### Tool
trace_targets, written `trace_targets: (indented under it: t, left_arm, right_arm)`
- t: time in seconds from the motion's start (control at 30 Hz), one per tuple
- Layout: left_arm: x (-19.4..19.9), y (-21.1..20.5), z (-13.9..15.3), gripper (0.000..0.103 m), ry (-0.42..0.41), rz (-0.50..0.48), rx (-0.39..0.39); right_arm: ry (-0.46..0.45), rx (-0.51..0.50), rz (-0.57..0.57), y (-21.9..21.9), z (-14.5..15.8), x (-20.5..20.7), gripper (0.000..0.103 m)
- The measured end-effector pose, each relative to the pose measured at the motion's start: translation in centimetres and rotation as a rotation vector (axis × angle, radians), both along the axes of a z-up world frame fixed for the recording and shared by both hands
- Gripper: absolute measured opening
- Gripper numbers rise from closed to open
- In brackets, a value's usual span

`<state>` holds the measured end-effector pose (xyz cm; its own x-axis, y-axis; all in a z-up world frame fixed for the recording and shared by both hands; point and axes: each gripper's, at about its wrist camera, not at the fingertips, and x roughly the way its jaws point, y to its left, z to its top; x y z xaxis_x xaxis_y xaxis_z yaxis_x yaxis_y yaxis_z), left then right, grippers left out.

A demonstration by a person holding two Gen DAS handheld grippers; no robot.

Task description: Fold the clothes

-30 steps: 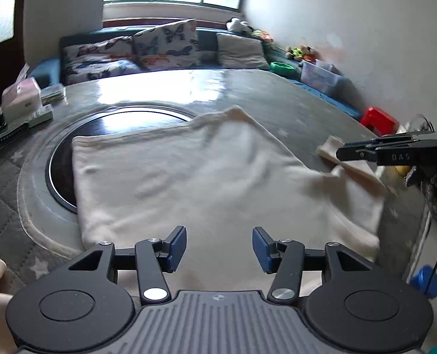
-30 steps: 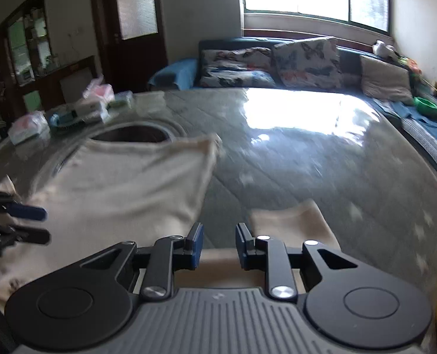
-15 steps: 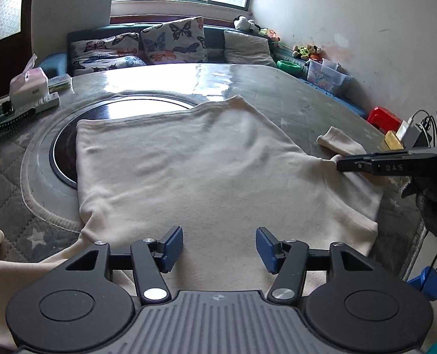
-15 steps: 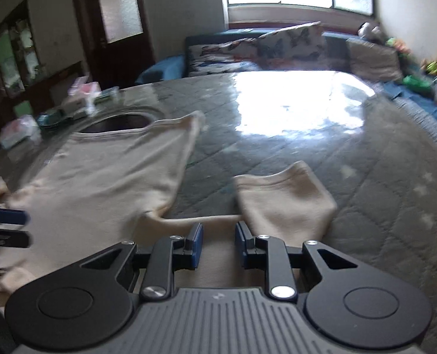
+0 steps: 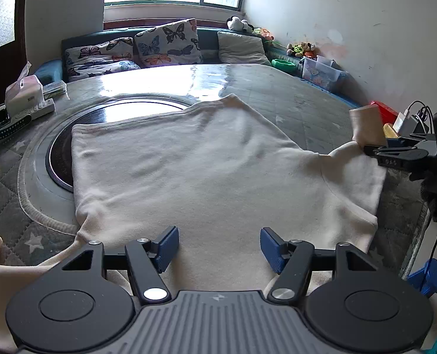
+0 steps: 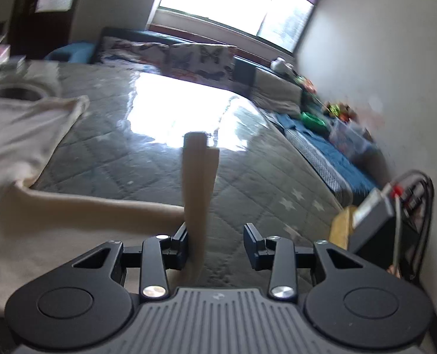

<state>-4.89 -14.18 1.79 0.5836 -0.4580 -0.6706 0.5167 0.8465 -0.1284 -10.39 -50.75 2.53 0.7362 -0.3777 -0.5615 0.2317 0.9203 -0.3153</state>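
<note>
A cream sweatshirt [image 5: 206, 171] lies spread flat on the grey quilted table, its hem toward the far side. My left gripper [image 5: 218, 246] is open and empty just above the near part of the garment. The right sleeve [image 6: 199, 183] stands up on edge against the left finger [image 6: 180, 246] of my right gripper [image 6: 215, 246], whose jaws stand apart around it. In the left wrist view the right gripper [image 5: 395, 155] sits at the garment's right shoulder with the sleeve cuff [image 5: 367, 126] raised above it.
A round dark glass inset [image 5: 106, 118] lies under the sweatshirt's far left part. A tissue box [image 5: 24, 91] and small items stand at the table's left edge. A charger with cables [image 6: 389, 206] sits at the right edge. A sofa with butterfly cushions [image 5: 165, 44] is behind.
The right gripper has rolled and swung right, lifting the sleeve upright from the table, and its jaws have opened wider. The left gripper has opened wider, staying over the garment's near part.
</note>
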Motion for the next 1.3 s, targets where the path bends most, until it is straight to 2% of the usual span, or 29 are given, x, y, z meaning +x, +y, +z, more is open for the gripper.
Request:
trace_targets:
  t: [0.23, 0.37, 0.6, 0.73, 0.87, 0.97, 1.13, 1.3]
  left_arm:
    - [0.0, -0.1, 0.0, 0.067, 0.001, 0.001, -0.002]
    - [0.0, -0.1, 0.0, 0.067, 0.000, 0.001, -0.002]
    - [-0.2, 0.2, 0.1, 0.068, 0.004, 0.024, -0.018]
    - [-1.0, 1.4, 0.6, 0.068, -0.029, 0.048, -0.034]
    - [-1.8, 4.0, 1.4, 0.068, -0.063, 0.109, -0.075]
    - [-2.1, 6.4, 1.4, 0.068, -0.059, 0.172, -0.084]
    - [-2.0, 10.1, 0.6, 0.068, -0.018, 0.289, -0.070]
    - [-1.9, 12.5, 0.2, 0.068, -0.025, 0.376, -0.048]
  right_arm:
    - [-0.068, -0.006, -0.097, -1.9, 1.7, -0.1, 0.038]
    - [-0.081, 0.043, -0.069, -2.1, 1.9, -0.5, 0.039]
    - [-0.010, 0.282, 0.016, -2.4, 0.4, 1.2, 0.048]
    - [0.001, 0.298, 0.018, -2.2, 0.0, 1.9, 0.056]
    - [0.005, 0.296, 0.014, -2.0, -0.1, 2.0, 0.059]
    - [0.007, 0.298, 0.008, -2.0, -0.2, 2.0, 0.061]
    - [0.008, 0.298, 0.000, -2.1, -0.2, 2.1, 0.065]
    - [0.008, 0.288, -0.005, -1.9, -0.2, 2.1, 0.067]
